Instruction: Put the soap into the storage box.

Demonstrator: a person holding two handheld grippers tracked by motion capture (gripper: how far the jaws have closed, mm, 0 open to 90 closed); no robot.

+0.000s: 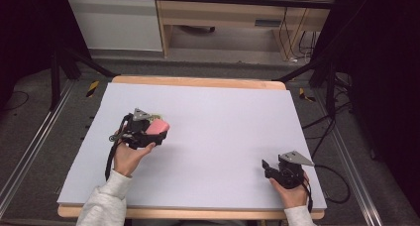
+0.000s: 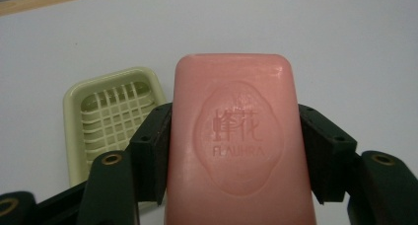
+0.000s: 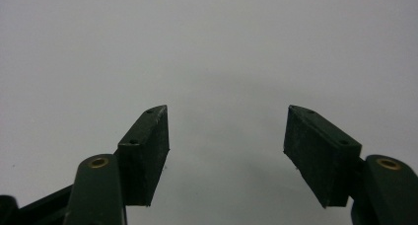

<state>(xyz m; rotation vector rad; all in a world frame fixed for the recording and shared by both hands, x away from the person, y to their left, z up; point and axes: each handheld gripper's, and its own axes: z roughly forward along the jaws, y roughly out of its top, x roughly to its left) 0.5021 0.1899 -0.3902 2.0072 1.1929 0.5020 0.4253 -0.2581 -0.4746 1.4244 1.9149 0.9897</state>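
— White sheeting covers the wooden-edged bench (image 1: 208, 137), with grey floor and a pale cabinet behind it. Where is the soap?

— A pink rectangular soap bar (image 2: 236, 136) with a stamped oval emblem sits between the jaws of the left tongs (image 1: 157, 128), toward the left side of the bench. Both black pads press its long sides, so it is gripped.

— And the dish?

— A pale green plastic soap dish (image 2: 111, 116) with a slotted grid floor lies on the sheet just beyond and left of the bar in the left gripper view, partly hidden behind the jaw.

— The other hand?

— The right tongs (image 3: 226, 136) sit near the bench's front right corner, jaws parted with bare white sheet between them, well apart from the soap.
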